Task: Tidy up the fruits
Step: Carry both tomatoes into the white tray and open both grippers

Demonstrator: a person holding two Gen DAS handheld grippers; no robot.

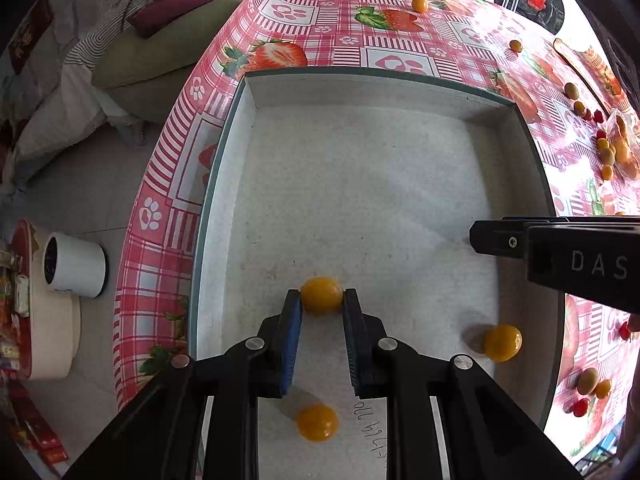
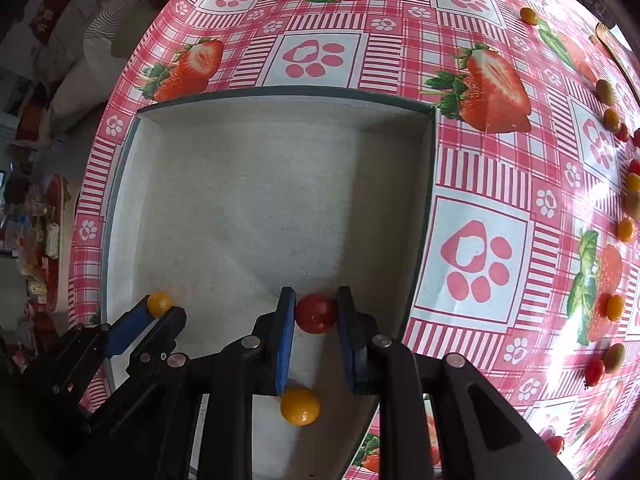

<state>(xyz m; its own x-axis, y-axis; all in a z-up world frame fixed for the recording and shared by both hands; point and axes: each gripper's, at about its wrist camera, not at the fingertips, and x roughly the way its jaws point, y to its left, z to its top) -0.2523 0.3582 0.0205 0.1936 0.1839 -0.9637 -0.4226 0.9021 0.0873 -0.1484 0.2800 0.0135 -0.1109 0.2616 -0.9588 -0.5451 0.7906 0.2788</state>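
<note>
1. Yellow cherry tomato (image 1: 322,295) sits between the tips of my left gripper (image 1: 322,300), low over the floor of the white box (image 1: 360,92). Jaws nearly closed, pads at the fruit's sides; I read it as held, perhaps only lightly.
2. Red cherry tomato (image 2: 316,313) sits between the tips of my right gripper (image 2: 316,310), over the box near its right wall. Same narrow gap, pads against the skin.
3. Two loose yellow tomatoes already lie on the box floor: one beneath my left tongs (image 1: 317,423), one toward the right wall (image 1: 503,342).
4. Step in hand, as I judge it: release both fruits into the box. Best done low, opening slowly so they settle instead of rolling; keep the red one away from the wall and off the yellow one below the right tongs.
5. Further out: plenty of red, yellow and greenish tomatoes remain scattered on the strawberry-print tablecloth (image 2: 480,168), so the job is early.
</note>
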